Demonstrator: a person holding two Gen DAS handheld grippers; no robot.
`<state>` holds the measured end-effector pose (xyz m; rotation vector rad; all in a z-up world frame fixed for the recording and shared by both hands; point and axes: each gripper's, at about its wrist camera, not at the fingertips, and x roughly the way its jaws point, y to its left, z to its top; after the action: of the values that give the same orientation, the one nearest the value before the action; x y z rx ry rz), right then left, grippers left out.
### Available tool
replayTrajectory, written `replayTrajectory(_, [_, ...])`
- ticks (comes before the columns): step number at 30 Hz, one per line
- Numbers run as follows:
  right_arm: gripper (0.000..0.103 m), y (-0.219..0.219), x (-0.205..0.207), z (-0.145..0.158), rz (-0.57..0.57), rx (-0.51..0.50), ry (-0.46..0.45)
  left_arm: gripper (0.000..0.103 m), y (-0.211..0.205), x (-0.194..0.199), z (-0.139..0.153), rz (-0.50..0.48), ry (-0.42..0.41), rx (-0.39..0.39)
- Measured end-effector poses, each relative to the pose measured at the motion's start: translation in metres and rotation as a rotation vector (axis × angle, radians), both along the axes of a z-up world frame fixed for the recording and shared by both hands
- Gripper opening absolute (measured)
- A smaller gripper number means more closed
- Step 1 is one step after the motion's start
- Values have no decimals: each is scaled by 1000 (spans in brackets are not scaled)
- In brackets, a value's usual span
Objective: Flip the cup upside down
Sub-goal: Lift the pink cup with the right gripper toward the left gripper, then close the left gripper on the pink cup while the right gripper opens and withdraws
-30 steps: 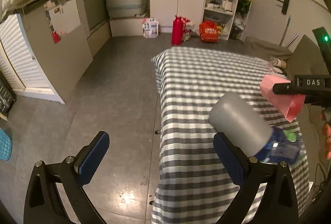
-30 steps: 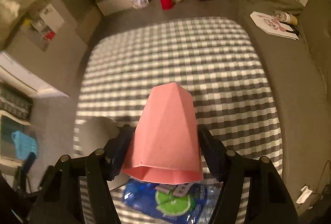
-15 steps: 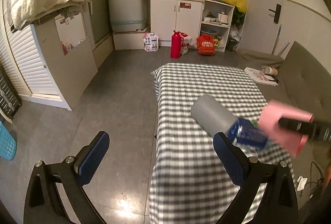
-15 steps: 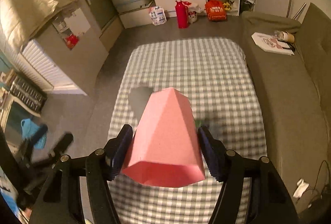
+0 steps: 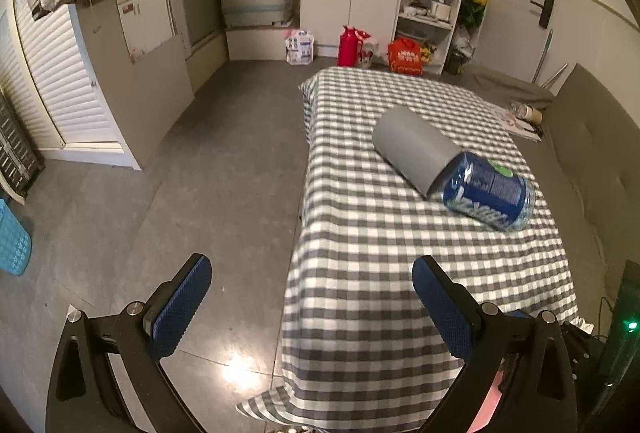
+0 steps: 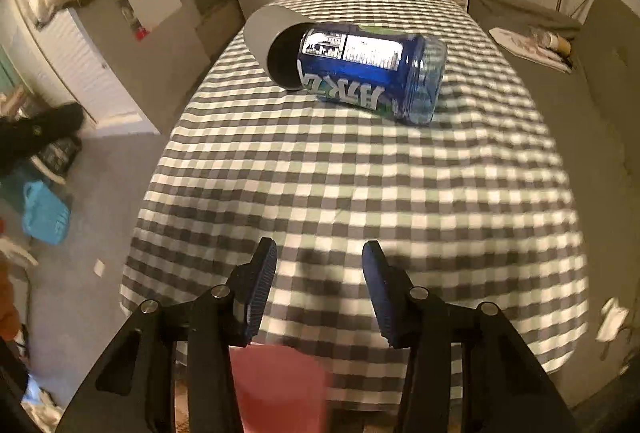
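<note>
The pink cup (image 6: 276,385), clamped between the right gripper's (image 6: 318,283) pads half a second ago, is no longer between them: the jaws now stand apart with only checked cloth showing in the gap, and a blurred pink shape sits low in the right wrist view, beneath and behind the fingers near the table's near edge. A sliver of pink (image 5: 490,405) also shows under the left gripper's (image 5: 310,307) right finger in the left wrist view. From this angle I cannot tell whether the cup stands mouth-down, mouth-up or lies on its side, nor whether it rests on the checked tablecloth (image 6: 360,193) or is beyond its edge; the blur suggests the camera or cup is moving. The left gripper's jaws are wide apart and hold nothing, hovering off the table's left corner over the grey floor (image 5: 180,173). Further up the table, a grey cup (image 6: 272,33) lies on its side with a blue bottle (image 6: 372,69) pushed partly into its mouth, untouched by either gripper. If the pink cup has been set down inverted, the task is probably complete or nearly so; if it slipped out, it needs regrasping, so the release is worth checking before anything else.
</note>
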<state>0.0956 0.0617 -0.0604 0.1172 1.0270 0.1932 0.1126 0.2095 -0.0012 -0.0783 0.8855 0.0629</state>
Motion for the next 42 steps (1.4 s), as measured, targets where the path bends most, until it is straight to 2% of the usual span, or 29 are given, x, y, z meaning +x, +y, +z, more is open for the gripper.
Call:
replayTrajectory(4, [45, -6, -7, 9, 11, 9, -24, 103, -9, -3, -3, -21, 0, 35])
replayTrajectory(6, [51, -14, -9, 18, 9, 11, -20, 103, -13, -7, -4, -30, 2, 30])
replayTrajectory(10, [56, -26, -16, 36, -4, 24, -41, 103, -26, -21, -9, -73, 17, 20])
replayTrajectory(13, [58, -42, -23, 45, -29, 8, -58, 103, -47, -34, -16, -167, 49, -14])
replayTrajectory(18, [61, -71, -38, 48, -64, -12, -46, 103, -90, -54, -20, -339, 107, -23])
replayTrajectory(22, [61, -88, -49, 47, -89, -29, -38, 103, -119, -70, -21, -422, 127, -14])
replayTrajectory(24, [65, -98, -52, 47, -105, -26, -37, 103, -130, -78, -24, -449, 146, -10])
replayTrajectory(29, [68, -111, -57, 47, -117, -46, -42, 103, -155, -90, -37, -499, 194, 49])
replayTrajectory(35, [70, -118, -73, 45, -101, -75, -64, 103, -168, -89, -55, -517, 244, 96])
replayTrajectory(42, [70, -131, -79, 32, -121, -67, -37, 102, -185, -90, -77, -561, 302, 131])
